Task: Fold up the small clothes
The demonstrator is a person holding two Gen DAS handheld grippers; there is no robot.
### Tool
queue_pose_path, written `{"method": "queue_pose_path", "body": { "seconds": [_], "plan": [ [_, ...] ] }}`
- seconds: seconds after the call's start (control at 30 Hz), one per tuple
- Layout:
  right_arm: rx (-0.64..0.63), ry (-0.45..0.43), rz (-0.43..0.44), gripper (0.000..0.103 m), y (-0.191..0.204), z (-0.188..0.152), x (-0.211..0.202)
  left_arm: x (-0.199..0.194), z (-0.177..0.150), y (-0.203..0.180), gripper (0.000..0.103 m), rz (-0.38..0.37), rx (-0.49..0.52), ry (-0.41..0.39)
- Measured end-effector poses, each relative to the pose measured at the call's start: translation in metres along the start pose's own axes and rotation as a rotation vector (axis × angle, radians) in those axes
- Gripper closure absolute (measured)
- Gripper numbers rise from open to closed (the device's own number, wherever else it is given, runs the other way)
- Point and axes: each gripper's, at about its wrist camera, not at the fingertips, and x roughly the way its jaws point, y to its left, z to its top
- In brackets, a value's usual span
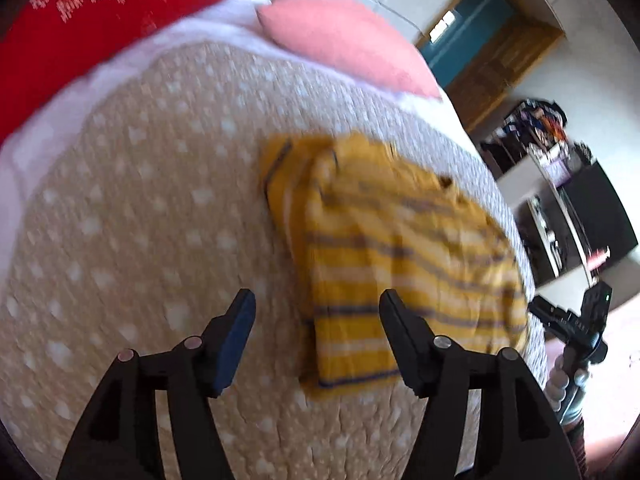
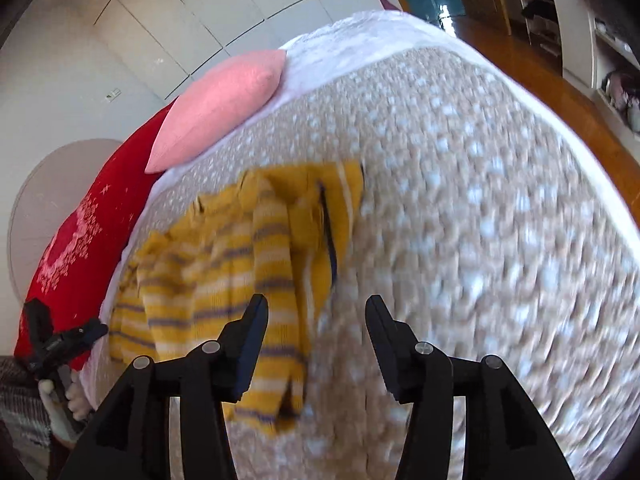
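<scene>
A small yellow striped garment (image 1: 396,248) lies folded on a beige bedspread with white dots (image 1: 140,220). My left gripper (image 1: 316,304) is open and empty, hovering above the garment's near left edge. My right gripper (image 2: 316,308) is open and empty, above the garment (image 2: 240,264) and its near right edge. The right gripper also shows at the bed's right edge in the left wrist view (image 1: 576,320). The left gripper shows at the lower left in the right wrist view (image 2: 60,340). Both views are motion-blurred.
A pink pillow (image 1: 344,36) and a red cushion with white print (image 1: 92,12) lie at the head of the bed. Shelves with clutter (image 1: 560,184) stand beyond the bed's right side. A wooden floor (image 2: 560,92) lies past the far edge.
</scene>
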Motion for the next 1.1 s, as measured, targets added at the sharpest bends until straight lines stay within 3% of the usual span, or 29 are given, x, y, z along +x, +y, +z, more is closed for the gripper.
{"method": "queue_pose_path", "body": {
  "seconds": [0.13,0.17,0.2,0.23,0.27,0.33,0.47,0.57,0.67,0.73,0.77,0.93,1.0,1.1],
  "plan": [
    [0.024,-0.002,0.062,0.047,0.006,-0.02,0.014,0.029,-0.017,-0.012,0.039,-0.017,0.002,0.055],
    [0.032,-0.003,0.085,0.047,0.009,-0.025,0.018,0.037,-0.019,-0.016,0.045,0.005,0.013,0.072],
    [0.034,0.011,0.111,0.05,0.012,-0.03,0.024,0.042,-0.02,-0.021,0.073,0.033,0.032,0.087],
    [0.028,0.045,0.137,0.076,0.017,-0.035,0.03,0.043,-0.018,-0.024,0.085,0.053,0.046,0.107],
    [0.008,0.093,0.153,0.083,0.022,-0.039,0.037,0.04,-0.015,-0.025,0.093,0.064,0.055,0.116],
    [-0.044,0.102,0.118,0.09,0.028,-0.036,0.032,0.023,-0.003,-0.024,0.095,0.085,0.08,0.102],
    [-0.058,0.045,0.065,0.091,0.013,-0.013,0.002,-0.001,0.007,-0.019,0.098,0.123,0.098,0.084],
    [-0.024,0.056,-0.026,0.091,-0.007,-0.009,0.009,0.008,-0.008,-0.015,0.097,0.167,0.096,0.11],
    [0.028,0.092,-0.039,0.083,-0.021,-0.02,0.023,0.011,-0.024,-0.012,0.094,0.188,0.111,0.092],
    [0.031,0.055,-0.04,0.064,-0.019,-0.024,0.012,0.001,-0.028,-0.009,0.089,0.19,0.098,0.063],
    [0.03,0.036,-0.056,0.061,-0.017,-0.024,0.004,-0.007,-0.029,-0.006,0.084,0.191,0.085,0.044],
    [-0.015,-0.076,-0.132,0.06,0.0,-0.015,-0.036,-0.045,-0.029,0.009,0.076,0.197,0.016,-0.086],
    [-0.032,-0.093,-0.094,0.06,0.012,-0.007,-0.041,-0.05,-0.028,0.005,0.06,0.162,0.007,-0.123],
    [-0.089,-0.081,-0.008,0.06,0.05,-0.002,-0.032,-0.043,-0.026,0.0,0.051,0.103,-0.034,-0.146]
  ]
}}
